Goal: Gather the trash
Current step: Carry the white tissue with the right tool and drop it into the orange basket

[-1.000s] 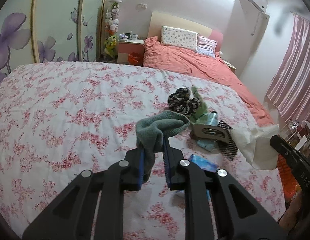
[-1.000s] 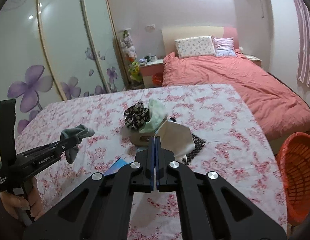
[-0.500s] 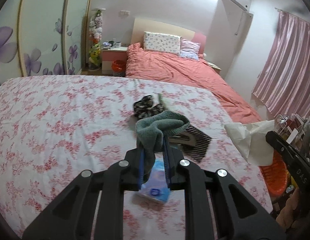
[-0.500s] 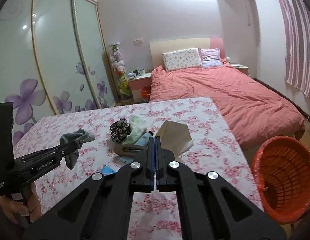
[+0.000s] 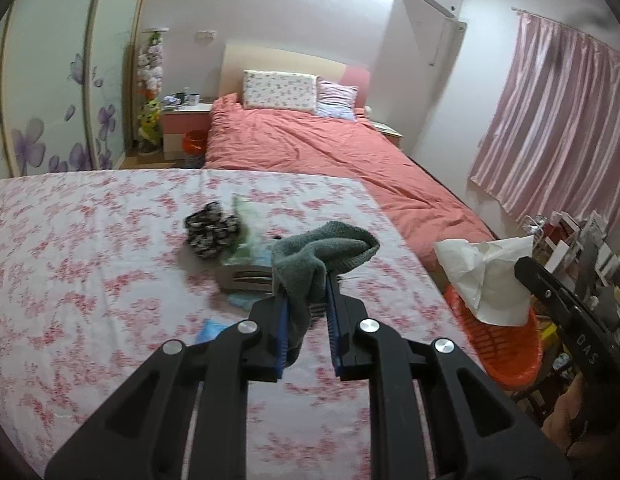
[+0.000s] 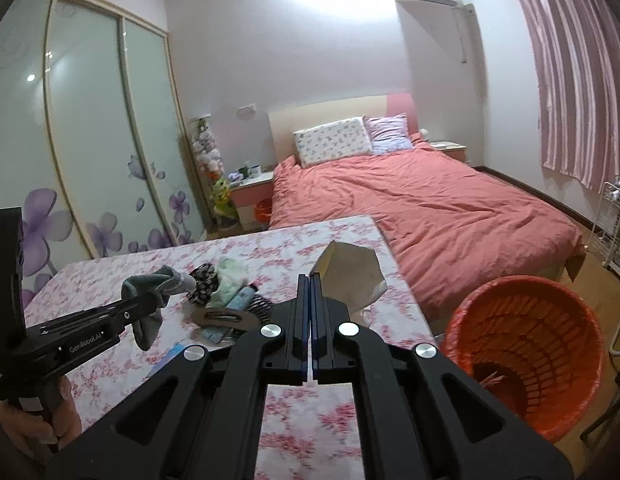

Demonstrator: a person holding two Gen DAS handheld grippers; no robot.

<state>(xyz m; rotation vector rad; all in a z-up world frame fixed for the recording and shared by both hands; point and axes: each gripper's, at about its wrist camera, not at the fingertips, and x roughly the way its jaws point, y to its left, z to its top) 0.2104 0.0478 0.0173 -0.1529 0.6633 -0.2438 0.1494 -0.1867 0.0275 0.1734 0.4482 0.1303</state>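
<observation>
Left wrist view shows the left gripper (image 5: pixel 306 300) clamped on a grey sock (image 5: pixel 322 256), which bunches above the blue pads and hangs between them. Since a second ago both hands have swung toward the right edge of the flowered bedspread (image 5: pixel 90 280), so the pile of clutter (image 5: pixel 226 240) that lay ahead of the fingers now sits to their left, and the orange basket (image 5: pixel 506 344), then barely showing, stands in plain sight past the bed's corner.

Beside it the right gripper (image 6: pixel 310 284) pinches a crumpled white tissue (image 6: pixel 350 276), its jaws pressed flat together on the paper. In the left wrist view that tissue (image 5: pixel 490 280) hangs just over the basket's near rim. From the right wrist view the basket (image 6: pixel 530 344) sits on the floor to the right, its mouth open, with a scrap of something at the bottom.

Between the flowered bed's right edge and the basket runs a narrow gap of floor. Beyond lies the pink bed (image 6: pixel 430 208), close against the flowered one, with more bare floor on its right, toward a white wire rack (image 6: pixel 612 224) and pink curtains (image 5: pixel 558 120).
</observation>
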